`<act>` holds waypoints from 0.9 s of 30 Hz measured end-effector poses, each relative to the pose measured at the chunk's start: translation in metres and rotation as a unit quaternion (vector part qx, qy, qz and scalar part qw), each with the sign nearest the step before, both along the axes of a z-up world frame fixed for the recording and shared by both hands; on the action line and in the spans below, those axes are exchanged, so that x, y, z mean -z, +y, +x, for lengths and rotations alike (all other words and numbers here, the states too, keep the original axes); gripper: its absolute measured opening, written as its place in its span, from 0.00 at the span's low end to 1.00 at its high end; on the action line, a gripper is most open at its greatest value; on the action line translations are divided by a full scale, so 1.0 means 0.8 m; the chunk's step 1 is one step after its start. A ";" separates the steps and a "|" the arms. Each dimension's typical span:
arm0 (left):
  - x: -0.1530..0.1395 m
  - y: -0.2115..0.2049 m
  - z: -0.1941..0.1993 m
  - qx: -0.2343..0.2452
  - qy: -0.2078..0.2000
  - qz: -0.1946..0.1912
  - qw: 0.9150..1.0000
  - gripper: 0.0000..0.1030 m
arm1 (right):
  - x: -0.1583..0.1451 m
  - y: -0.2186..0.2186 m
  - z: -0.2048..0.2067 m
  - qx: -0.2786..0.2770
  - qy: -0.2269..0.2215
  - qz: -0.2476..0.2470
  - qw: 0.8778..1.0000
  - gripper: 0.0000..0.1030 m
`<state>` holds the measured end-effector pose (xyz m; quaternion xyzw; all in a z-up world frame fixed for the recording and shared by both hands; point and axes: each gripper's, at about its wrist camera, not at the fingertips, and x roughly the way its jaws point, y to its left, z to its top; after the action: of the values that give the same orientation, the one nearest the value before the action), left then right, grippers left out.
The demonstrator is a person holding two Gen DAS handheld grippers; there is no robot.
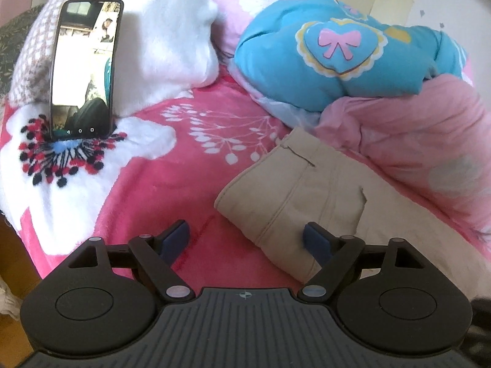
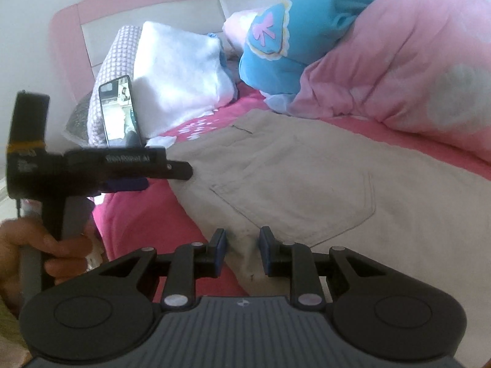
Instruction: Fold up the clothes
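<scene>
The beige trousers (image 2: 307, 184) lie on the pink blanket (image 1: 159, 190), already doubled over into a thick bundle, back pocket facing up. In the right wrist view they fill the space ahead of the right gripper (image 2: 242, 251), and their near edge runs down between its jaws. The jaws stand fairly close together with that fold of cloth in the gap; whether the pads actually press on it I cannot tell, since a sliver of space seems to show on each side.

The left gripper (image 1: 248, 239) has its jaws spread wide and grips nothing. The folded corner of the trousers sits just ahead of it and toward its right finger; bare blanket lies before its left finger. From the right wrist view the same tool, held in a hand (image 2: 55, 245), reaches in from the left with its tip touching or just beside the trousers' far-left edge.

The step in hand looks like taking hold of the bundle's edges for another fold. The next move calls for the right jaws to bite through all layers, and for the left gripper to slide onto the corner before closing.

Beyond the trousers, a phone (image 1: 84, 70) leans on a white pillow (image 1: 172, 36), with a blue and pink quilt (image 1: 337, 52) off to the right.
</scene>
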<state>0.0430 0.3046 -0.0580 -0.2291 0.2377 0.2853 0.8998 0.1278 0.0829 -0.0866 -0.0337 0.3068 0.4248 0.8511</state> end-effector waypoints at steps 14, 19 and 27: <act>-0.038 -0.033 -0.015 0.010 -0.023 0.066 0.998 0.82 | -0.021 -0.060 0.018 0.035 0.070 0.077 0.994 0.20; -0.060 -0.086 0.009 0.091 -0.040 0.087 0.991 0.89 | -0.066 -0.175 -0.001 0.122 0.034 0.096 0.987 0.22; -0.037 -0.192 0.071 0.234 -0.010 0.090 0.968 0.91 | -0.136 -0.378 -0.056 0.328 -0.076 0.049 0.940 0.23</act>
<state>0.0998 0.1514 -0.0287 -0.0884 0.2487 0.0848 0.9608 0.0827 -0.2192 0.0223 0.0785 0.2143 0.1325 0.9646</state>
